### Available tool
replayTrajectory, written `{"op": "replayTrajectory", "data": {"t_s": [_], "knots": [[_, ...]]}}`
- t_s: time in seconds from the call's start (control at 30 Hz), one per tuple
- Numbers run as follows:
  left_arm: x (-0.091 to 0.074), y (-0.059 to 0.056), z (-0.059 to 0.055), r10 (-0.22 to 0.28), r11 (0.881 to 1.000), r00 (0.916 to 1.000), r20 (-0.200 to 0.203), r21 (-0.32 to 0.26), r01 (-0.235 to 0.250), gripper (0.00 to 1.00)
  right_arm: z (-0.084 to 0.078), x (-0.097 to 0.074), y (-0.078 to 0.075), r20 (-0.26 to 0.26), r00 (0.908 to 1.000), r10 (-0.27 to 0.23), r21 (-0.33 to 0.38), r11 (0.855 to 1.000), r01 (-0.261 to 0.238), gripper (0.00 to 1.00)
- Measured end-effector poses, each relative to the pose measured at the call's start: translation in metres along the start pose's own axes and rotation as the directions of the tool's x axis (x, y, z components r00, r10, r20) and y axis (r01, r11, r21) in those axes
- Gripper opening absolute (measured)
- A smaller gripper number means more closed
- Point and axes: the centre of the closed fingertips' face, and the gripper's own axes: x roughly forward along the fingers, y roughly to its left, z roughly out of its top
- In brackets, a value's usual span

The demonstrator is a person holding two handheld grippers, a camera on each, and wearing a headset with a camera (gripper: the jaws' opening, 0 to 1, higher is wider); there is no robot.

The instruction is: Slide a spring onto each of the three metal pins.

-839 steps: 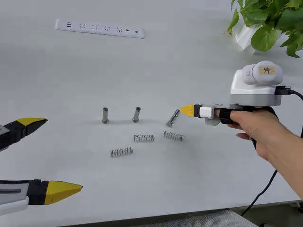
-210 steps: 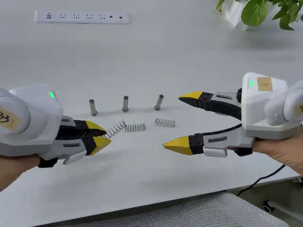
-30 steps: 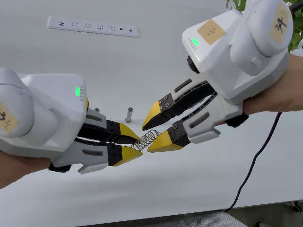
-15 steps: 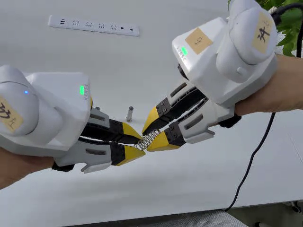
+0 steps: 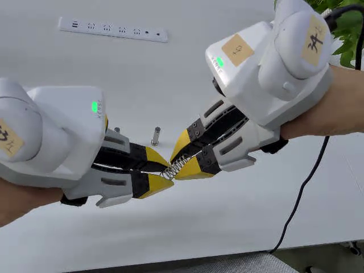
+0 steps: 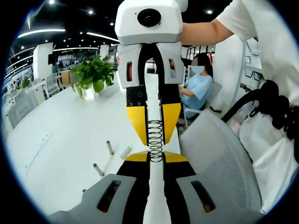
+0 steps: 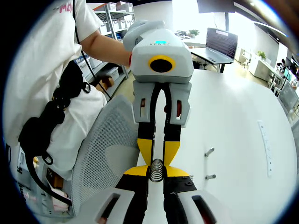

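Spring [image 5: 175, 166] held in the air above the surface [image 5: 227, 216], nearer its front edge (a pin [image 5: 155, 136] stands just beyond): left gripper [image 5: 162, 172] jaws pinch one end, right gripper [image 5: 180, 165] jaws the other.

head view: from above, facing forward and down, close over the near edge of the table [image 5: 227, 216] | both gripper views: head-on at each other, very near | shared: spring [image 5: 176, 165], a pin [image 5: 155, 136]

The right gripper's [image 5: 176, 166] tan sticker [image 5: 238, 50] bears handwriting too unclear to read.
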Motion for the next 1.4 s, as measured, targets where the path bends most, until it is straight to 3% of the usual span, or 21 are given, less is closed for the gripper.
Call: {"op": "replayTrajectory", "data": {"t_s": [0.93, 1.07, 1.4], "knots": [[0.0, 0.003, 0.001, 0.021, 0.999, 0.9991, 0.037, -0.032, -0.019, 0.07, 0.0, 0.001, -0.003, -0.015, 0.9998, -0.013, -0.008, 1.0, 0.013, 0.06], [-0.001, 0.003, 0.005, 0.024, 0.999, 0.9976, 0.064, -0.046, -0.021, 0.08, 0.0, 0.003, -0.003, -0.018, 0.9998, -0.01, -0.009, 1.0, 0.01, 0.06], [-0.008, 0.008, -0.006, 0.062, 0.996, 0.9968, 0.051, -0.061, -0.059, 0.19, 0.002, 0.003, -0.007, -0.012, 0.9997, -0.021, -0.009, 1.0, 0.021, 0.06]]}}
